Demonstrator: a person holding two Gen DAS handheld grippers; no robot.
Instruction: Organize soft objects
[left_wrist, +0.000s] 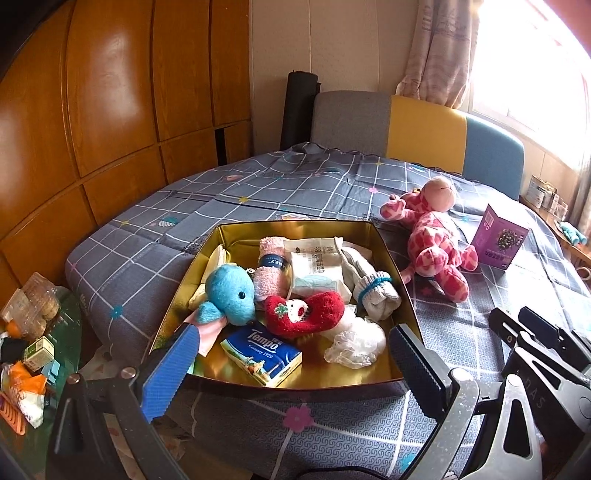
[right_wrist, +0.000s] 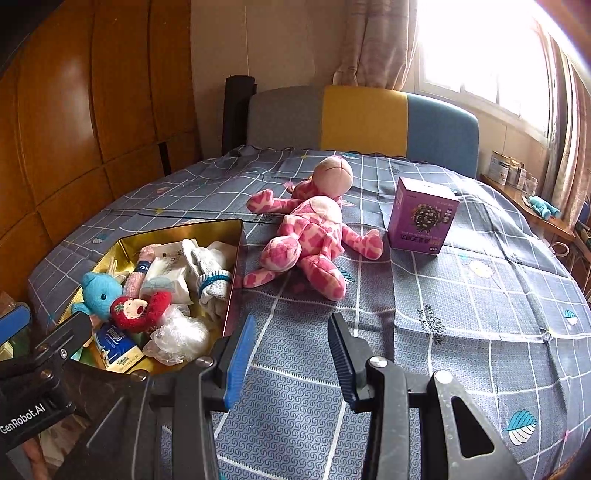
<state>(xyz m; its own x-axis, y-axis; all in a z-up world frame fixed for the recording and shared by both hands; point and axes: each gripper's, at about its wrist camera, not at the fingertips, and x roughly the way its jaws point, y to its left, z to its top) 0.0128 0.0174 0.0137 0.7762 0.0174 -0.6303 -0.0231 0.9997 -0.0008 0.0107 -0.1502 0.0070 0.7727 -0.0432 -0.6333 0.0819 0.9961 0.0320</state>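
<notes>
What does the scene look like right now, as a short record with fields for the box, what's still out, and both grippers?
container: gold tin box, open, on the bed
inside: blue plush, red sock, Tempo tissue pack, white socks
outside on bedspread: pink giraffe plush, purple carton
left gripper: open, empty, at the box
right gripper: open, empty, over the bedspread

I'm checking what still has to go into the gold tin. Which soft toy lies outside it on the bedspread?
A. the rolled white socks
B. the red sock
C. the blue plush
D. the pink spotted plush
D: the pink spotted plush lies on the checked bedspread to the right of the gold tin, next to a purple box; the other three sit inside the tin.
</notes>
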